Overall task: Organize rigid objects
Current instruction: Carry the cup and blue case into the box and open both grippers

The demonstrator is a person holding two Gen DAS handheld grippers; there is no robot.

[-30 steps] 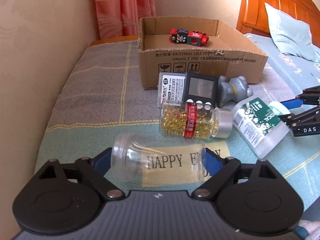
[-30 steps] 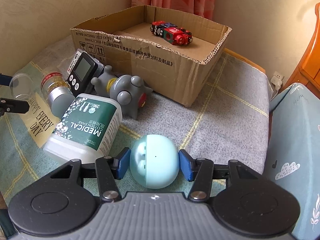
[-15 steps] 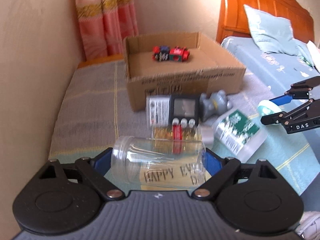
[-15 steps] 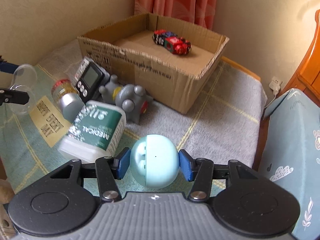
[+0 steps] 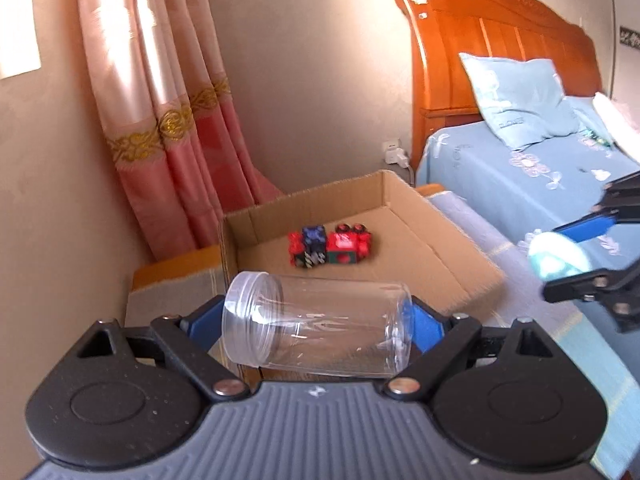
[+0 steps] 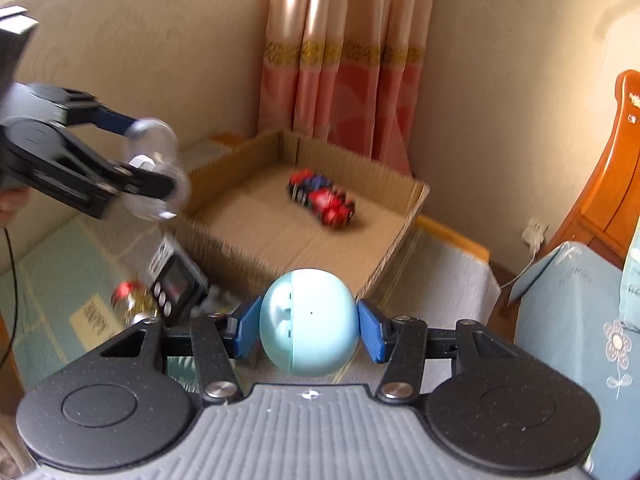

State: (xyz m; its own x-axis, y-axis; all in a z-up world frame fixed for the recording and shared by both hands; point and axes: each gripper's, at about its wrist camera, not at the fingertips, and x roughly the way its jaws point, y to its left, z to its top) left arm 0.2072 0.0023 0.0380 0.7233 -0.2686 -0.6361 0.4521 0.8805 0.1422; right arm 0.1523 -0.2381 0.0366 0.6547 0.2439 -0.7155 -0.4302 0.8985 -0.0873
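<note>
My left gripper [image 5: 316,322] is shut on a clear plastic jar [image 5: 320,326], held sideways in the air just before the near wall of the open cardboard box [image 5: 452,280]. The jar also shows in the right wrist view [image 6: 156,172], above the box's left corner. My right gripper [image 6: 308,322] is shut on a pale blue egg-shaped case [image 6: 308,322], raised in front of the box [image 6: 404,216]. That case shows at the right of the left wrist view [image 5: 558,256]. A red and blue toy train [image 5: 330,246] lies inside the box.
Below my right gripper lie a black digital timer [image 6: 176,284], a bottle of yellow capsules [image 6: 130,300] and a yellow card [image 6: 96,318] on the checked cloth. A pink curtain [image 5: 160,120] hangs behind the box. A bed with a wooden headboard [image 5: 500,40] stands to the right.
Both grippers have risen off the cloth with their objects and moved toward the box. The items on the cloth have dropped out of the left wrist view.
</note>
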